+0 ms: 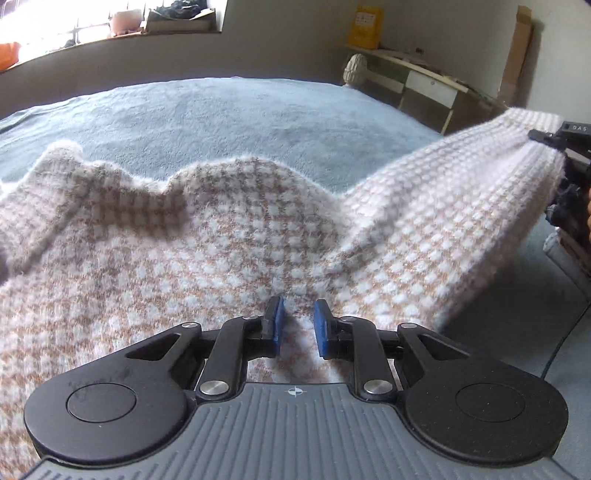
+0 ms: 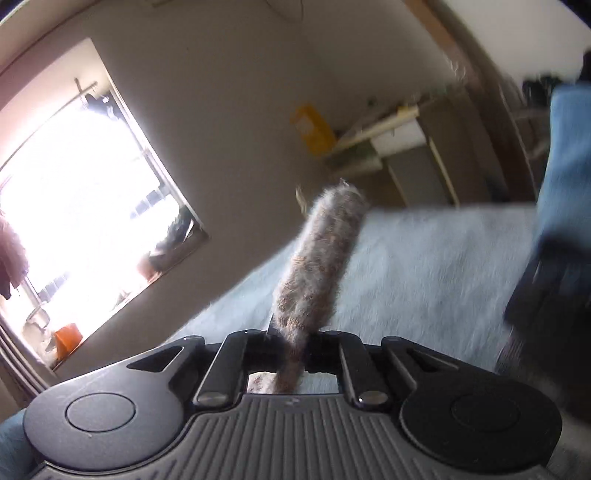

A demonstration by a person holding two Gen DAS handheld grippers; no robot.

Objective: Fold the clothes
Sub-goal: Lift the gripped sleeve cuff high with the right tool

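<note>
So the biggest thing here is the bed [image 1: 221, 110], covered in a pale blue fuzzy blanket, filling most of the left wrist view and running back to a grey wall. Spread over the near part of it is the sweater [image 1: 166, 258], a fuzzy knit in a beige and white check. Most of it lies rumpled on the blanket, with a wavy far edge, but its right portion is pulled up off the bed into a taut slope rising toward the right edge of the frame.

At the top of that slope the right tongs [image 1: 554, 142] are clenched on the ribbed white edge of the knit. The right wrist view backs that up: the right tongs [image 2: 291, 354] are pinched on a bunched strip of the sweater [image 2: 317, 266] that sticks up past the fingers. That view is blurry and tilted, with a bright window [image 2: 81, 206] off to the left.

The left tongs [image 1: 297, 332] sit low over the middle of the sweater, their blue pads [image 1: 277, 325] a small gap apart. There's no fabric between them, so they're released, just hovering over the knit.

In the back there's a wooden shelf unit [image 1: 424, 85] by the wall with a yellow box [image 1: 365, 31] on top.
</note>
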